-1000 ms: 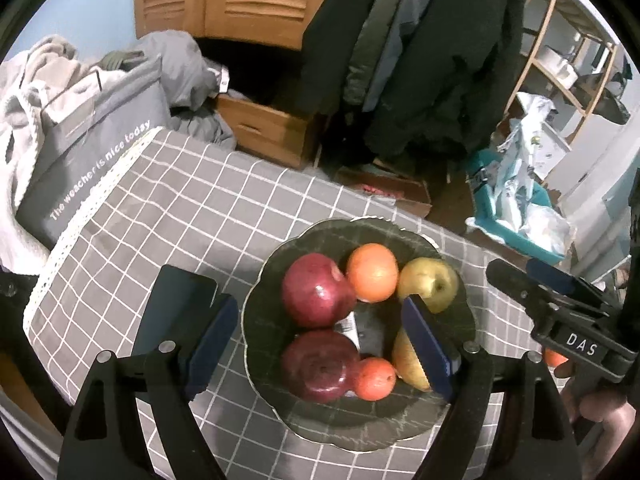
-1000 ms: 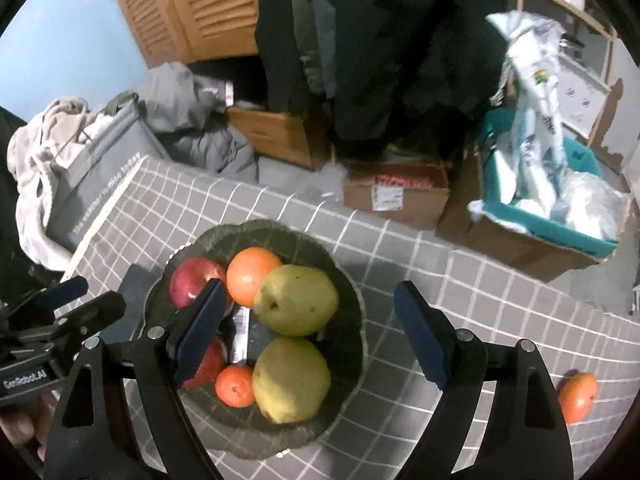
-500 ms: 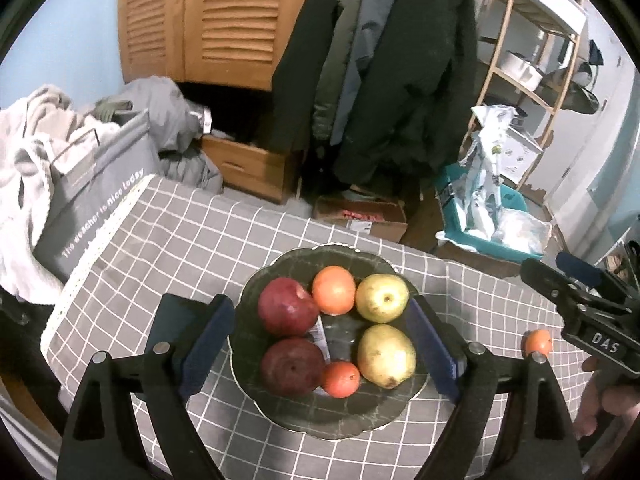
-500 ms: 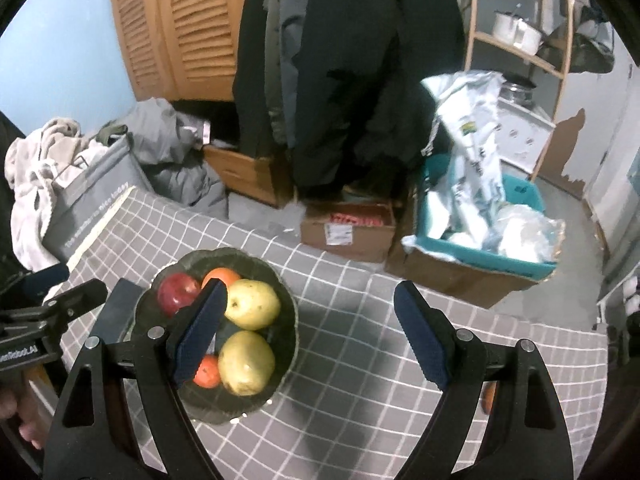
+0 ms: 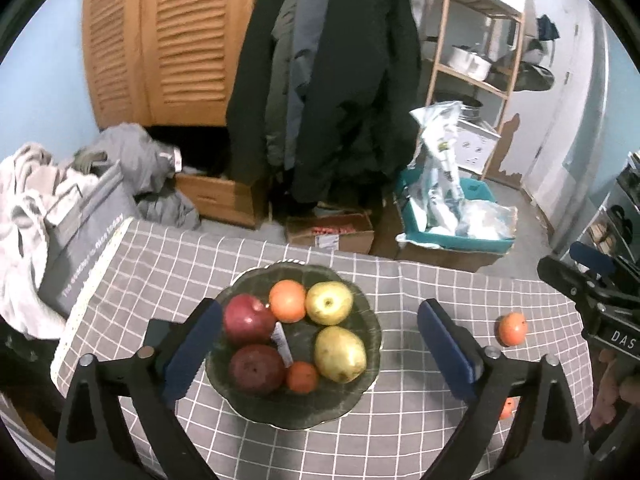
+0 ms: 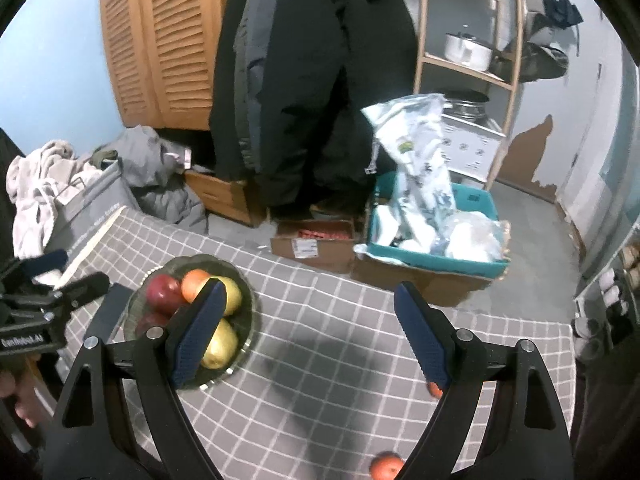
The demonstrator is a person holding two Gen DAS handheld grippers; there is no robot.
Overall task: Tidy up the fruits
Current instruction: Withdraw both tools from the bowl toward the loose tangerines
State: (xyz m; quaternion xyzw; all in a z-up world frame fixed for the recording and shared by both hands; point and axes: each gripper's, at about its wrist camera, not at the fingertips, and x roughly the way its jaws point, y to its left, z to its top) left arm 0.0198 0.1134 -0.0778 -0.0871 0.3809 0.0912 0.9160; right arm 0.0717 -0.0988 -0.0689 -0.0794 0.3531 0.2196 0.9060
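A dark green bowl [image 5: 362, 308] on the checked tablecloth holds two red apples [image 5: 247, 319], two yellow pears [image 5: 340, 354], an orange [image 5: 287, 301] and a small tangerine [image 5: 302, 377]. It also shows in the right wrist view [image 6: 250, 300]. My left gripper [image 5: 320, 354] is open and empty, held above the bowl. My right gripper [image 6: 312, 340] is open and empty over bare cloth right of the bowl. Loose tangerines lie on the cloth: one at the right [image 5: 511, 328], one behind my left gripper's right finger [image 5: 506, 408]; the right wrist view shows two [image 6: 386, 467], [image 6: 434, 390].
The table's far edge [image 5: 340, 252] drops to a floor with cardboard boxes [image 5: 332, 232], a teal bin of bags [image 5: 456, 232] and hanging coats. A grey bag [image 5: 80, 248] and laundry sit off the left edge. A wooden shelf [image 5: 476, 60] stands at back right.
Both grippers have risen and pulled back from the bowl, so it looks smaller. The right gripper has also swung right, away from the bowl. Loose tangerines have come into view.
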